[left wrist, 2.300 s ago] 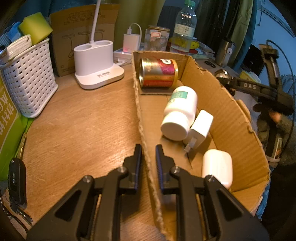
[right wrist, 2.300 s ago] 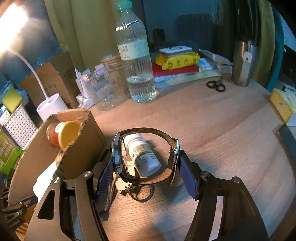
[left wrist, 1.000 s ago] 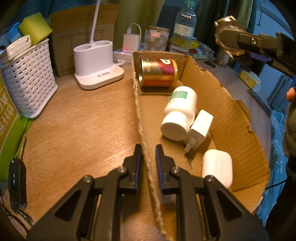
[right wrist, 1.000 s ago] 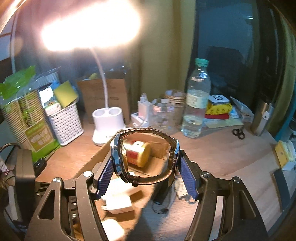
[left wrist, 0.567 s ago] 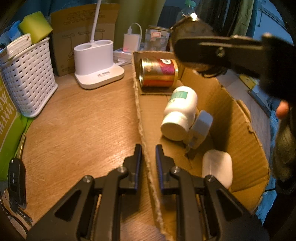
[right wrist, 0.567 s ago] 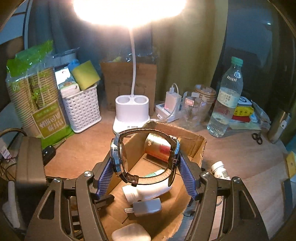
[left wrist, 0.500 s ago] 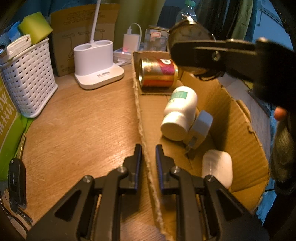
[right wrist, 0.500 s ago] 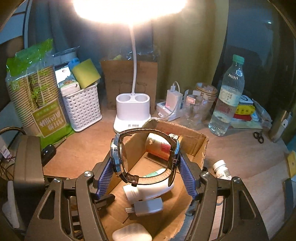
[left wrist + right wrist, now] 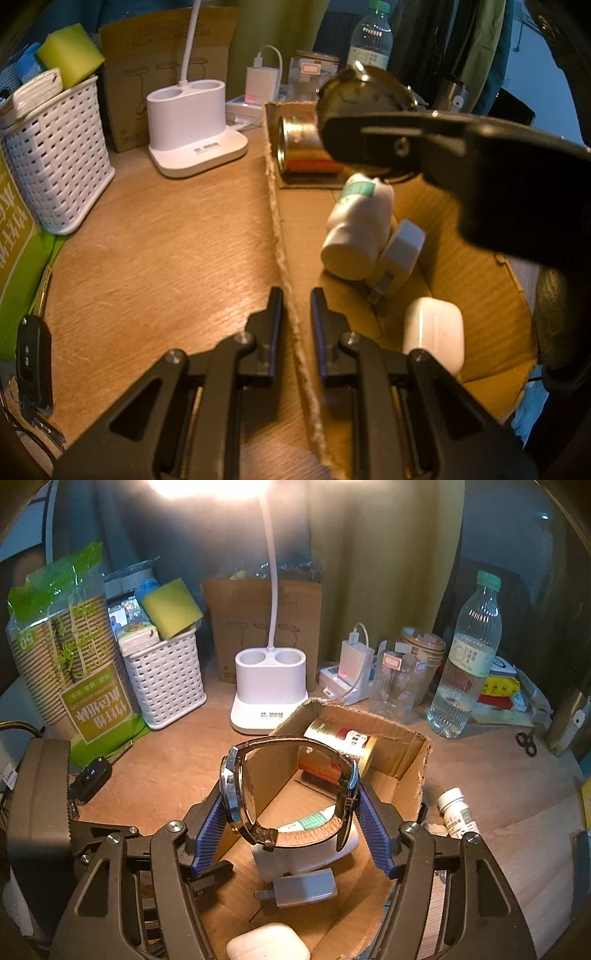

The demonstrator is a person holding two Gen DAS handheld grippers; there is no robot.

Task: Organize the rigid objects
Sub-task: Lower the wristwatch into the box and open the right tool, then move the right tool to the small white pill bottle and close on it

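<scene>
Left gripper (image 9: 296, 325) pinches the cardboard box (image 9: 415, 771) wall, jaws narrow. Right gripper (image 9: 291, 823) clasps a wristwatch (image 9: 236, 794) above the box, partly hiding the white bottle (image 9: 306, 853). Box contents: tin can (image 9: 340, 753), bottle, charger plug (image 9: 306, 888), earbud case (image 9: 267, 943), cut off by the frame.
</scene>
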